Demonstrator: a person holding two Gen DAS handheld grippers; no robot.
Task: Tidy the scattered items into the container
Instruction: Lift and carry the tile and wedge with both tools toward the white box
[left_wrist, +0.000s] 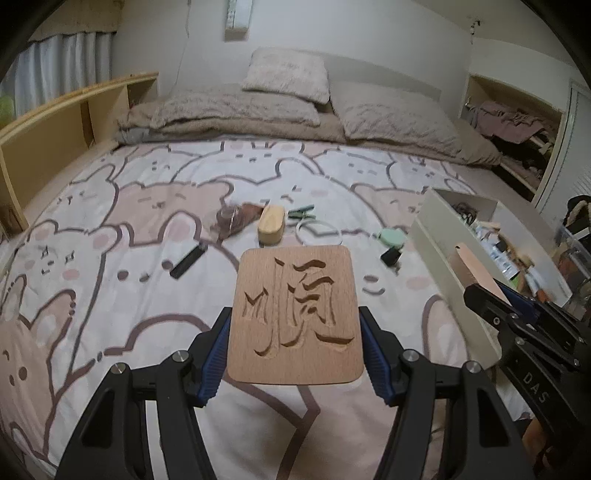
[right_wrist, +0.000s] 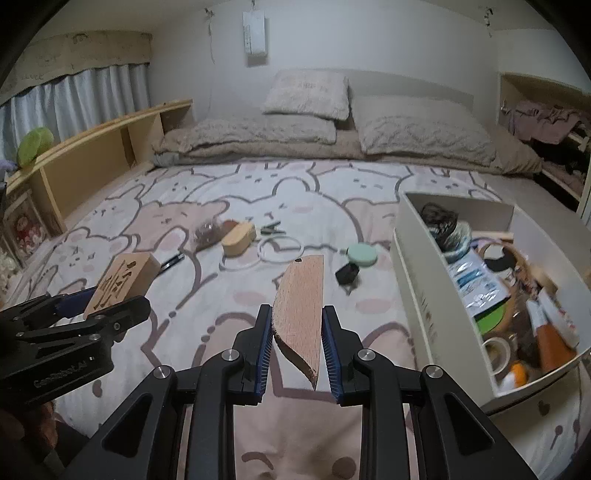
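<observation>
Left gripper (left_wrist: 295, 350) I see clamped on flat rounded wooden plaque with carved character (left_wrist: 295, 314), long axis pointing away over bed; black bar (left_wrist: 187, 262), oval wooden box (left_wrist: 271, 223) beyond. Right gripper (right_wrist: 297, 354) clamped on curved wooden blade-shaped piece (right_wrist: 301, 295), edge-up, pointing forward; white open container (right_wrist: 417, 295) near on right.

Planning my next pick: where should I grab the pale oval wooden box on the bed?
Grip the pale oval wooden box across its narrow width, on the long flat sides, coming from above. It lies flat, with a dark pouch close on its left.

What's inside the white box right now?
The white box holds clutter: a dark cord bundle, printed packets, a tape roll. Whatever lies beneath that pile is covered.
</observation>
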